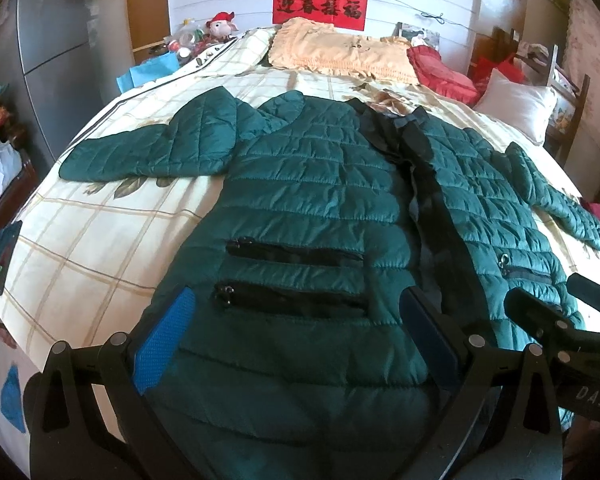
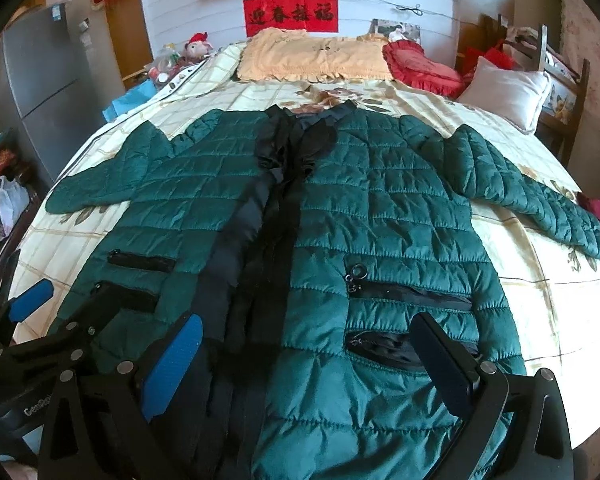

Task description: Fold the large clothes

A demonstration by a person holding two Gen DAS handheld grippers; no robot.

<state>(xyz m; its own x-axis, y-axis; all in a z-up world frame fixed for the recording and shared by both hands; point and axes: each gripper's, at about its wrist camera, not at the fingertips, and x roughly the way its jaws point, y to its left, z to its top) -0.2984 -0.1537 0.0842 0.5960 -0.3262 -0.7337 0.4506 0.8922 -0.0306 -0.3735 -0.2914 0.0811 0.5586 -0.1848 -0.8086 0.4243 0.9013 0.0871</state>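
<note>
A dark green quilted jacket (image 1: 312,184) (image 2: 380,208) lies front up on the bed, sleeves spread to both sides, with a black zip strip down its middle. My left gripper (image 1: 296,328) hovers open over the jacket's lower left panel, its fingers either side of the two black pocket zips (image 1: 292,276). My right gripper (image 2: 310,360) is open over the lower right panel, near the hem; its dark finger (image 2: 444,360) covers part of a pocket. Each gripper shows in the other's view: the right gripper (image 1: 544,290) and the left gripper (image 2: 72,288). Neither holds cloth.
The bed's checked cream sheet (image 1: 100,232) carries a yellow pillow (image 1: 340,52), a red cushion (image 1: 440,72) and a white pillow (image 1: 516,104) at the head. A grey fridge (image 1: 56,40) stands at left. A dark flat device (image 1: 2,260) lies on the bed's left edge.
</note>
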